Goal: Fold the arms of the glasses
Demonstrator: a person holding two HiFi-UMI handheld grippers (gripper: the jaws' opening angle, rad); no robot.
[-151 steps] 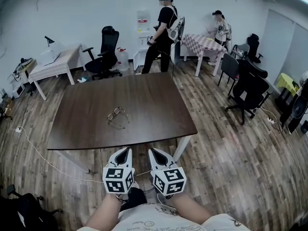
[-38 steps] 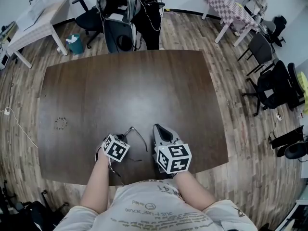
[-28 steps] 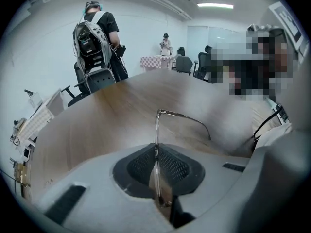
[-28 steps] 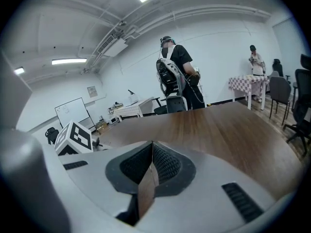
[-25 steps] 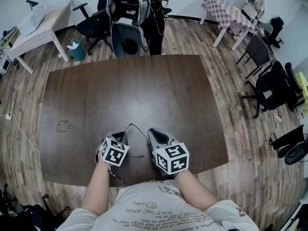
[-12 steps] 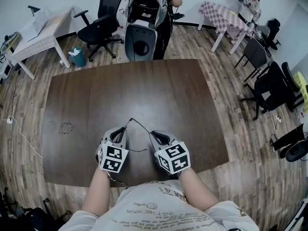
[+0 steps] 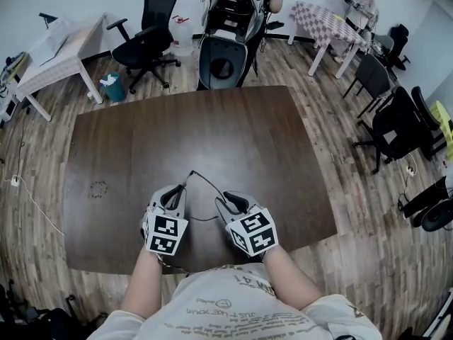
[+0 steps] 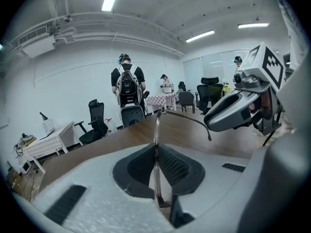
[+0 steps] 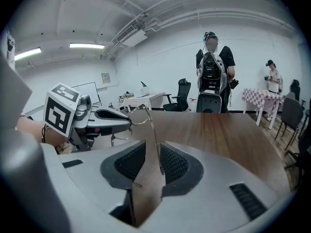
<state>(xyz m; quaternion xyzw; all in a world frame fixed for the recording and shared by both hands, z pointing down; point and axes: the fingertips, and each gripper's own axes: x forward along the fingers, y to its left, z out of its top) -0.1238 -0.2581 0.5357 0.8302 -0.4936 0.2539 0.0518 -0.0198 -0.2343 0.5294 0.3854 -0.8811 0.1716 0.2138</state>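
**A:** Where are the glasses?

**B:** The glasses (image 7: 202, 179) are held just above the near part of the dark wooden table (image 7: 233, 133), in front of the person working both tools. The left gripper (image 7: 178, 192) carries them. In the left gripper view its jaws are clamped on the thin rim of the glasses (image 8: 156, 130), which stands edge-on between the pads.

**A:** And the arms of the frame?

**B:** One arm leaves the top of the rim and sweeps across towards the right gripper (image 7: 225, 202), so it is still unfolded. In the left gripper view, the right gripper (image 8: 214, 123) sits just beside that arm's down-curved end.

**A:** Does the right tool hold anything?

**B:** No. In the right gripper view the jaws stand wide apart and have just been opening. The arm of the glasses (image 9: 155, 140) runs down through the gap as a thin wire, and neither pad presses on it. Beyond it, the left gripper (image 9: 124, 120) pinches the frame beside a round lens ring.

**A:** What lies around them?

**B:** Most of the table (image 9: 228, 130) top is bare. At its far edge stands a person wearing a backpack (image 7: 237, 6). An office chair (image 7: 152, 20) stands on the wooden floor to the left. Farther right is a small table with a checked cloth (image 7: 329, 20).
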